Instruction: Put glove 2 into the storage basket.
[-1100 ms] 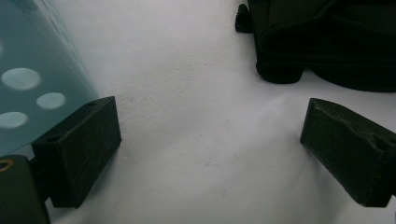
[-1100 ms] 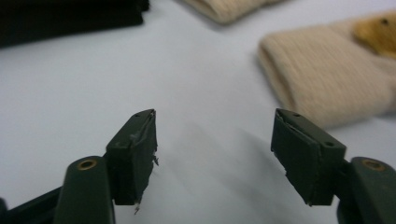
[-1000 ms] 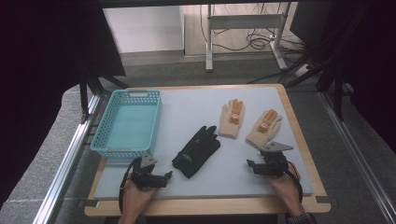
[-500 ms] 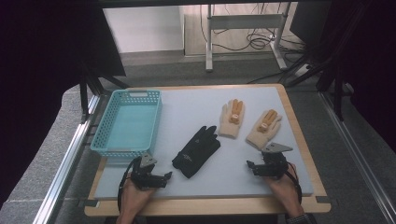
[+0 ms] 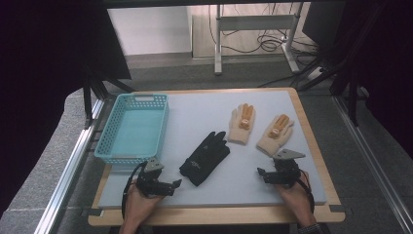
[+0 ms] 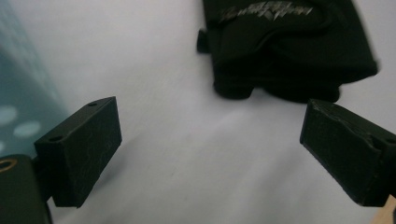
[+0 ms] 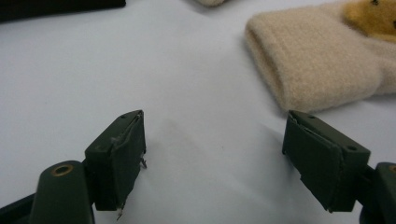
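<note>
Both grippers' jaws stand wide and empty; the right gripper (image 7: 212, 158) may snag only the beige glove (image 7: 322, 65) cuff's edge and drop it.

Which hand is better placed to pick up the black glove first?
Left. The left gripper sits just beside the black glove, fingers open toward its cuff. The right gripper faces the nearer beige glove instead.
</note>
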A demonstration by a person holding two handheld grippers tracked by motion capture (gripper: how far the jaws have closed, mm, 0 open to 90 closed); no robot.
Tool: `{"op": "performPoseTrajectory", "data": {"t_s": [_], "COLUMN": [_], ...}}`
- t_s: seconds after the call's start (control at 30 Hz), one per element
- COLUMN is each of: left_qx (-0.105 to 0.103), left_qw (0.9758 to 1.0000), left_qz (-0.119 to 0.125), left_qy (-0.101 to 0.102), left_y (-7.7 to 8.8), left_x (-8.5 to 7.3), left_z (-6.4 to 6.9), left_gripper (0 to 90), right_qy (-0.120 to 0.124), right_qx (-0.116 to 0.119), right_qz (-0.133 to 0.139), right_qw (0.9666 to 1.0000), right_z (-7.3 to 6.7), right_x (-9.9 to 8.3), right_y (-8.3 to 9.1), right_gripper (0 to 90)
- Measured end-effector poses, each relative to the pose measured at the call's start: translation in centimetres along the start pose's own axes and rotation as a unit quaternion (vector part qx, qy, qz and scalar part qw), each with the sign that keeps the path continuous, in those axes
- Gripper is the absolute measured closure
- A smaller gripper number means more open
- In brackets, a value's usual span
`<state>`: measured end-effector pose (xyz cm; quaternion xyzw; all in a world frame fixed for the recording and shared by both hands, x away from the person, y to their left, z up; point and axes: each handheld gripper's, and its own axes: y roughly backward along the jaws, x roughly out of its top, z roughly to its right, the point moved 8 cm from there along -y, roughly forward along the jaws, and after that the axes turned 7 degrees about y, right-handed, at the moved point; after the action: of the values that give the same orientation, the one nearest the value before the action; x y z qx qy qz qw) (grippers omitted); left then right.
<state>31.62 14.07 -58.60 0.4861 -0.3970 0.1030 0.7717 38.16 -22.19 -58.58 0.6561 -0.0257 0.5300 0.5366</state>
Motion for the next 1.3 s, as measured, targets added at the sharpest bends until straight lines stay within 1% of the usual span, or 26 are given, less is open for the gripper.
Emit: {"op": "performPoseTrajectory", "data": {"t_s": [0.13, 0.17, 0.2, 0.23, 0.3, 0.33, 0.4, 0.43, 0.47, 0.53, 0.57, 0.63, 0.67, 0.77, 0.8, 0.83, 0.87, 0.9, 0.93, 0.97, 1.0, 1.1, 1.13, 1.17, 1.23, 1.3], "left_qx": [-0.009, -0.009, -0.012, -0.016, -0.020, -0.020, -0.026, -0.028, -0.028, -0.034, -0.034, -0.041, -0.044, -0.050, -0.050, -0.052, -0.052, -0.052, -0.051, -0.051, -0.048, -0.026, -0.023, -0.020, -0.021, -0.016], "left_qw": [0.9999, 0.9999, 0.9998, 0.9997, 0.9995, 0.9995, 0.9993, 0.9992, 0.9992, 0.9989, 0.9989, 0.9985, 0.9982, 0.9976, 0.9976, 0.9971, 0.9969, 0.9969, 0.9965, 0.9965, 0.9962, 0.9957, 0.9954, 0.9956, 0.9949, 0.9935], "left_qz": [0.002, 0.002, 0.002, 0.001, 0.001, 0.001, -0.004, -0.006, -0.006, -0.013, -0.013, -0.018, -0.022, -0.029, -0.029, -0.035, -0.038, -0.038, -0.044, -0.044, -0.050, -0.062, -0.067, -0.070, -0.080, -0.095], "left_qy": [-0.011, -0.011, -0.013, -0.018, -0.024, -0.024, -0.027, -0.027, -0.027, -0.029, -0.029, -0.031, -0.033, -0.037, -0.037, -0.042, -0.046, -0.046, -0.050, -0.050, -0.053, -0.064, -0.065, -0.060, -0.058, -0.061], "left_y": [0.1, 0.1, 0.0, -0.2, -0.4, -0.4, -1.0, -1.3, -1.3, -2.2, -2.2, -3.0, -3.7, -4.9, -4.9, -5.8, -6.2, -6.2, -7.1, -7.1, -7.9, -8.9, -9.3, -9.6, -10.1, -10.7], "left_x": [1.5, 1.5, 2.0, 2.6, 3.4, 3.4, 4.5, 4.8, 4.8, 5.8, 5.8, 6.5, 7.0, 7.9, 7.9, 8.4, 8.6, 8.6, 9.0, 9.0, 9.2, 9.4, 9.4, 9.5, 9.4, 9.1], "left_z": [1.0, 1.0, 1.3, 1.7, 2.1, 2.1, 2.7, 2.8, 2.8, 3.4, 3.4, 3.8, 4.1, 4.6, 4.6, 4.9, 5.0, 5.0, 5.2, 5.2, 5.4, 5.2, 5.0, 4.9, 4.7, 4.4], "left_gripper": [5.5, 5.5, 5.5, 5.2, 5.1, 4.9, 4.3, 4.2, 4.1, 3.8, 3.4, 3.2, 3.0, 2.7, 2.5, 2.1, 1.7, 1.1, 0.6, 0.3, 0.0, 0.0, 0.0, 0.0, 0.0, 0.0], "right_qy": [0.000, 0.000, 0.000, 0.000, 0.000, 0.000, 0.000, 0.000, 0.000, 0.000, 0.000, 0.000, 0.000, 0.000, 0.000, 0.000, 0.000, 0.000, 0.000, 0.000, 0.000, 0.000, 0.000, 0.000, 0.000, 0.000], "right_qx": [0.000, 0.000, 0.000, 0.000, 0.000, 0.000, 0.000, 0.000, 0.000, 0.000, 0.000, 0.001, 0.001, 0.001, 0.001, 0.001, 0.001, 0.001, 0.001, 0.001, 0.001, 0.001, 0.001, 0.001, 0.001, 0.001], "right_qz": [0.000, 0.000, 0.000, 0.000, 0.000, 0.000, 0.000, 0.000, 0.000, 0.000, 0.000, 0.000, 0.000, 0.000, 0.000, 0.000, 0.000, 0.000, 0.000, 0.000, 0.000, 0.000, 0.000, 0.000, 0.000, 0.000], "right_qw": [1.0000, 1.0000, 1.0000, 1.0000, 1.0000, 1.0000, 1.0000, 1.0000, 1.0000, 1.0000, 1.0000, 1.0000, 1.0000, 1.0000, 1.0000, 1.0000, 1.0000, 1.0000, 1.0000, 1.0000, 1.0000, 1.0000, 1.0000, 1.0000, 1.0000, 1.0000], "right_z": [0.0, 0.0, 0.0, 0.0, 0.0, 0.0, 0.0, 0.0, 0.0, 0.0, 0.0, 0.0, 0.0, 0.0, 0.0, 0.0, 0.0, 0.0, 0.0, 0.0, 0.0, 0.0, 0.0, 0.0, 0.0, 0.0], "right_x": [0.0, 0.0, 0.0, 0.0, 0.0, 0.0, 0.0, 0.0, 0.0, 0.0, 0.0, 0.0, 0.0, 0.0, 0.0, 0.0, 0.0, 0.0, 0.0, 0.0, 0.0, 0.0, 0.0, 0.0, 0.0, 0.0], "right_y": [0.0, 0.0, 0.0, 0.0, 0.0, 0.0, 0.0, 0.0, 0.0, 0.0, 0.0, 0.0, 0.0, 0.0, 0.0, 0.0, 0.0, 0.0, 0.0, 0.0, 0.0, 0.0, 0.0, 0.0, 0.0, 0.0], "right_gripper": [20.8, 20.8, 20.8, 20.8, 20.8, 20.8, 20.8, 20.8, 20.8, 20.8, 20.8, 20.8, 20.8, 20.8, 20.8, 20.8, 20.7, 20.7, 20.7, 20.7, 20.7, 20.7, 20.7, 20.7, 20.6, 20.6]}}
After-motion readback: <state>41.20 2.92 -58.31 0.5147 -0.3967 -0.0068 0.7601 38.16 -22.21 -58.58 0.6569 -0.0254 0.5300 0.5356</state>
